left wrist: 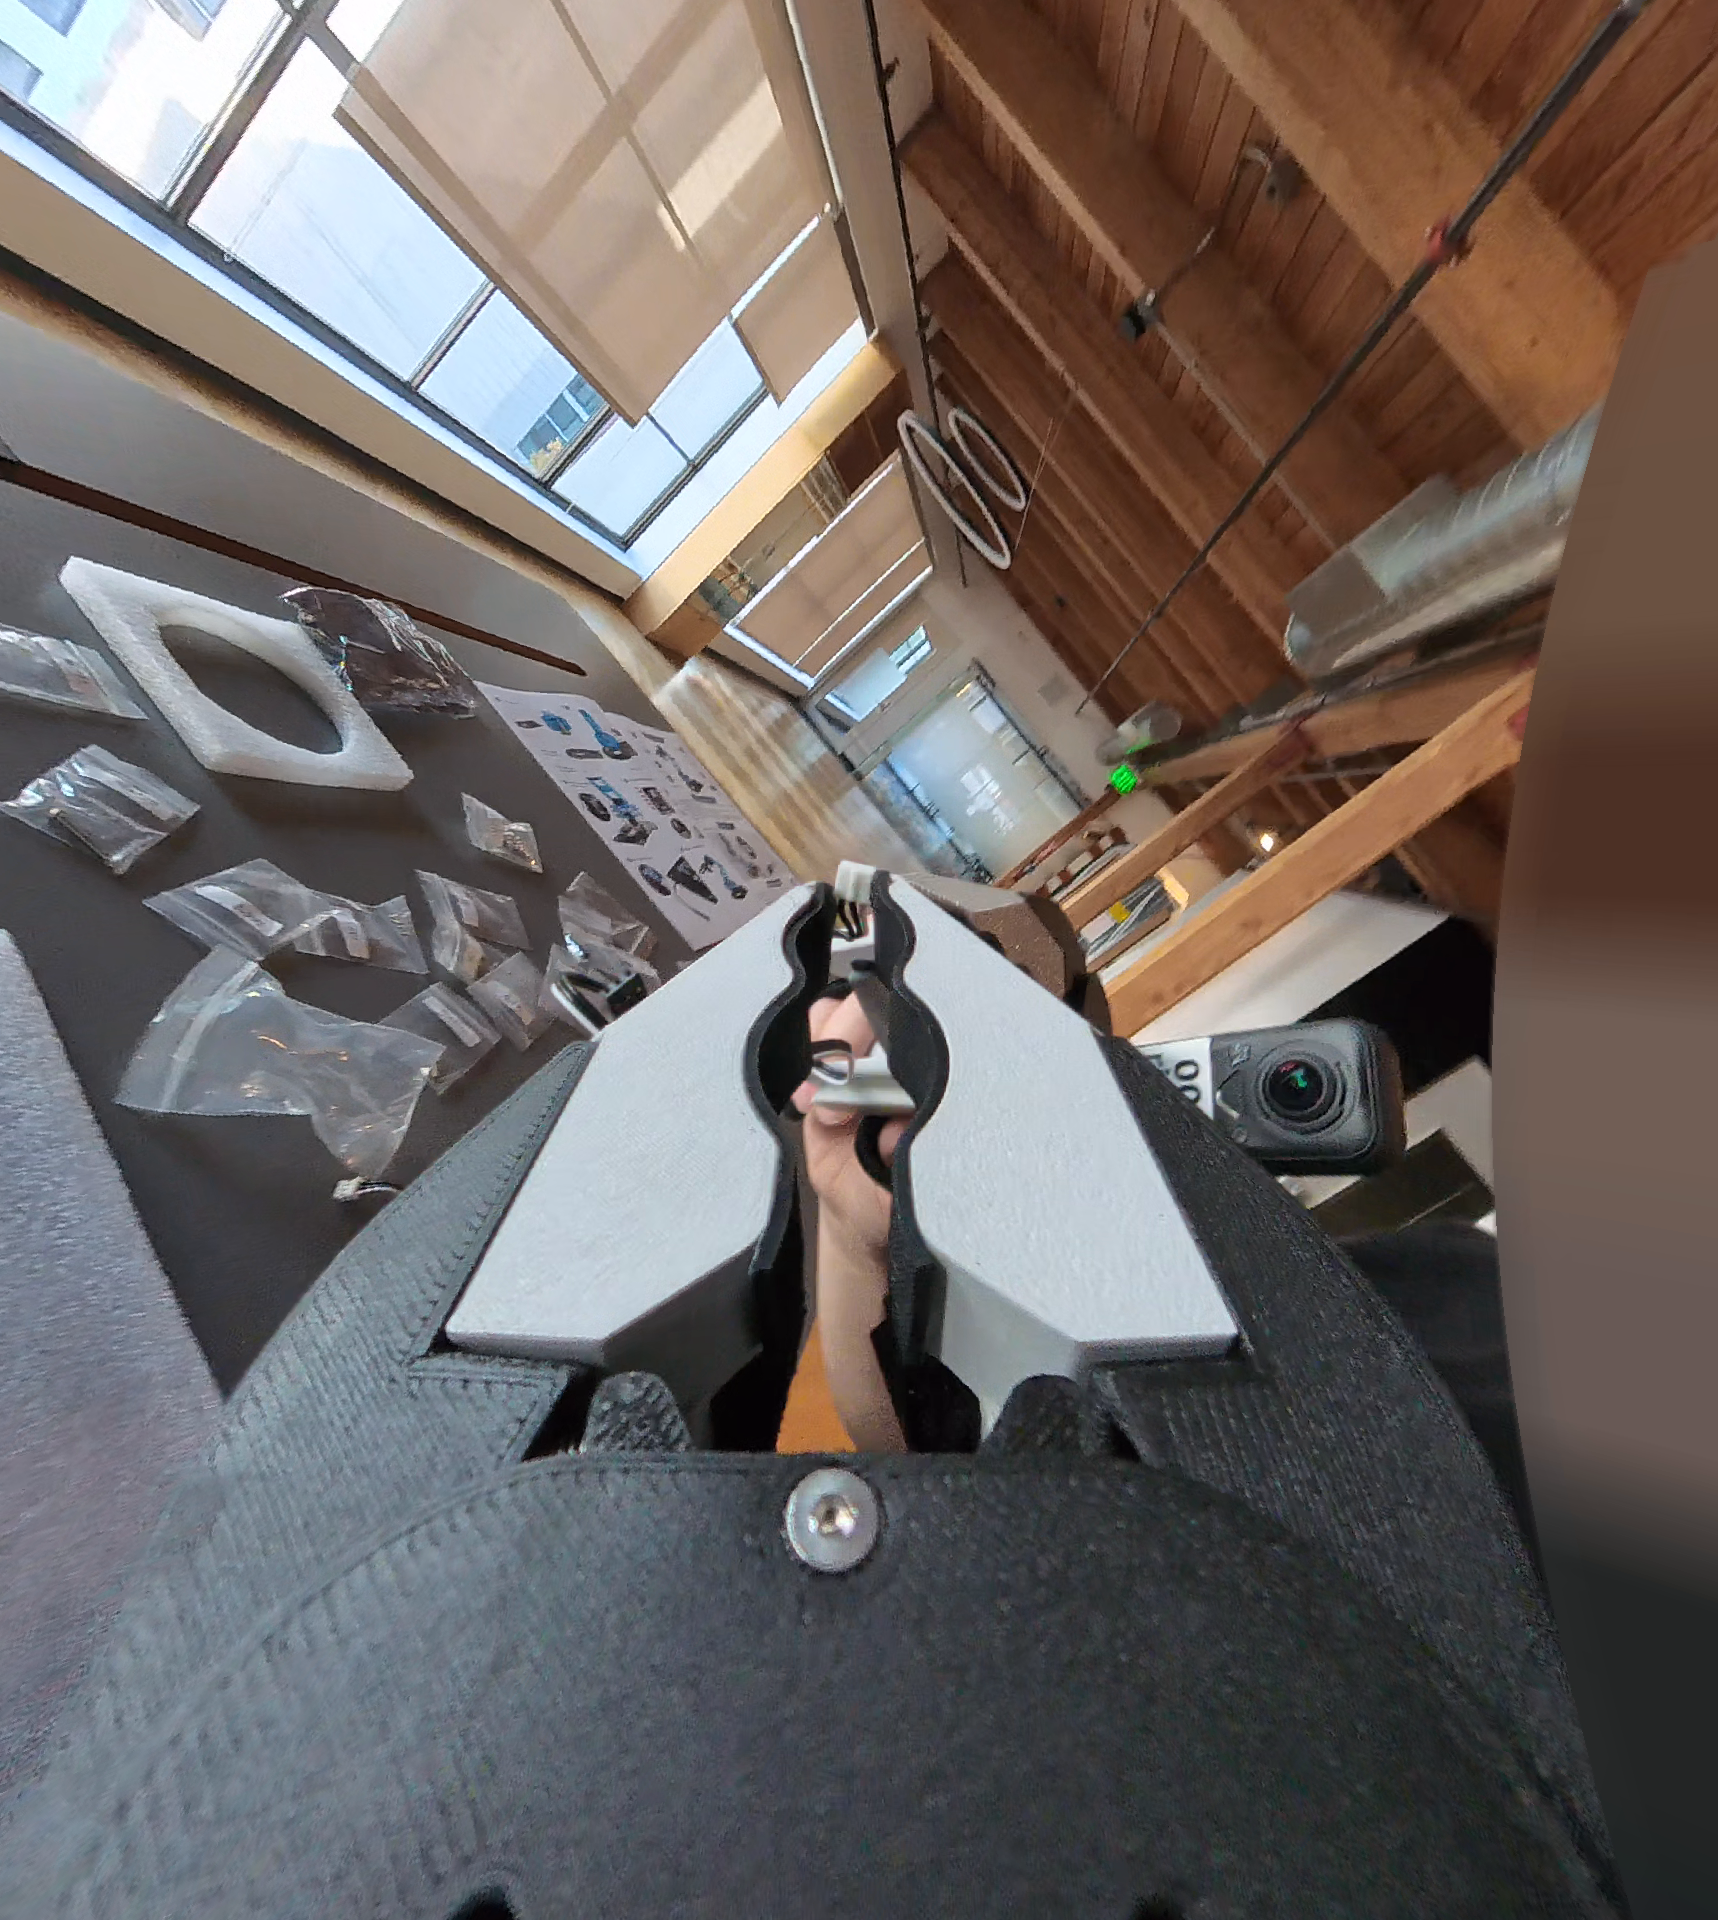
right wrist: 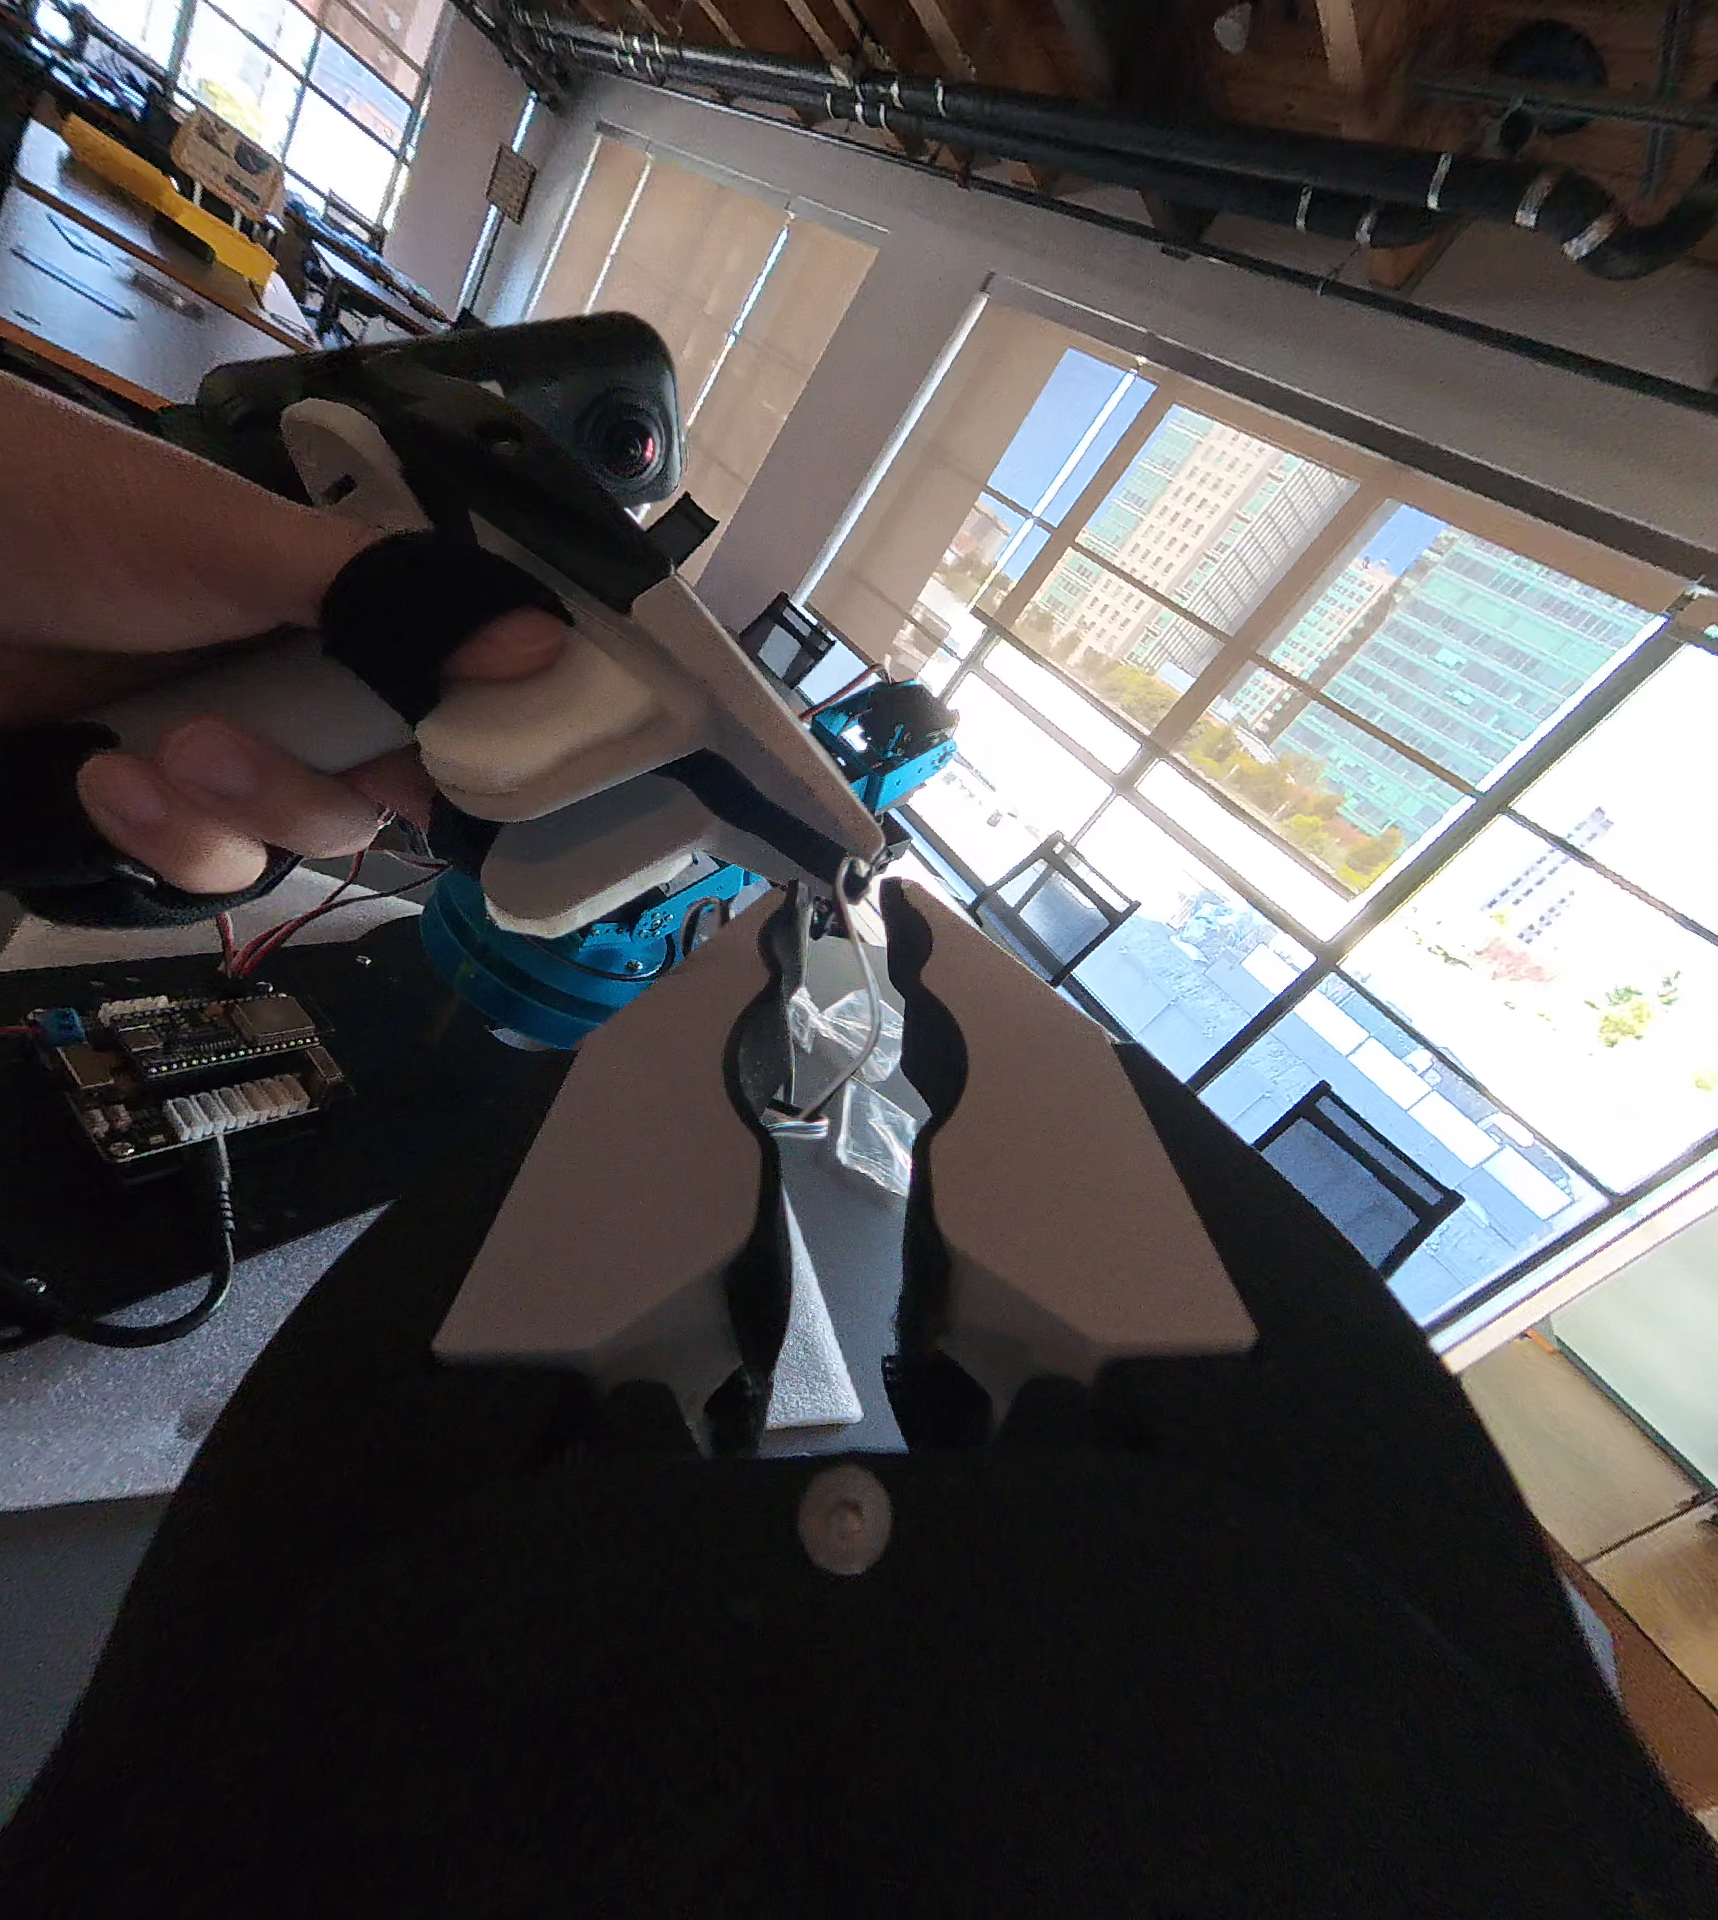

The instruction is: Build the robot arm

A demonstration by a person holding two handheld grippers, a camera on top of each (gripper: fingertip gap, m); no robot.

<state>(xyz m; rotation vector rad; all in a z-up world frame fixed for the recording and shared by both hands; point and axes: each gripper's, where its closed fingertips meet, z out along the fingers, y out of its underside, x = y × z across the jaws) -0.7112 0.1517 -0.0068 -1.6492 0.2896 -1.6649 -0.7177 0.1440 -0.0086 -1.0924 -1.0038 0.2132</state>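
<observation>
left gripper (left wrist: 857,891): clenched. The tips are pinched almost together on the white plug (left wrist: 853,881) at one end of a thin cable (right wrist: 874,1023), so this is the one that has it.
left hand (right wrist: 211,790): wrapped round the handle, coming in from the left of the right wrist view, with the gripper pointing down and to the right.
right gripper (right wrist: 834,904): released, fingers a little apart. I can't see it squeezing anything.
where the cable is: up in the air, not on the table (left wrist: 263,1226). It hangs from the left tips and loops down to a second plug (right wrist: 795,1125) with coloured wires.
the key bit: the loop drops right into the gap between the right fingers. Its long run goes roughly along those fingers, from their tips back toward the palm. The fingers sit either side of it, very close. I honestly can't tell if either one touches it.
who's nearer: left is on it and right is just beside it. The two sets of tips are nearly nose to nose.
behind the cable: a blue robot arm (right wrist: 564,966) standing on a black plate, with a circuit board (right wrist: 200,1060) beside it on the left.
rest of the table: lots of small clear bags (left wrist: 283,1049), a white foam frame (left wrist: 231,675) and a printed sheet (left wrist: 637,800), all well off to the left gripper's left.
</observation>
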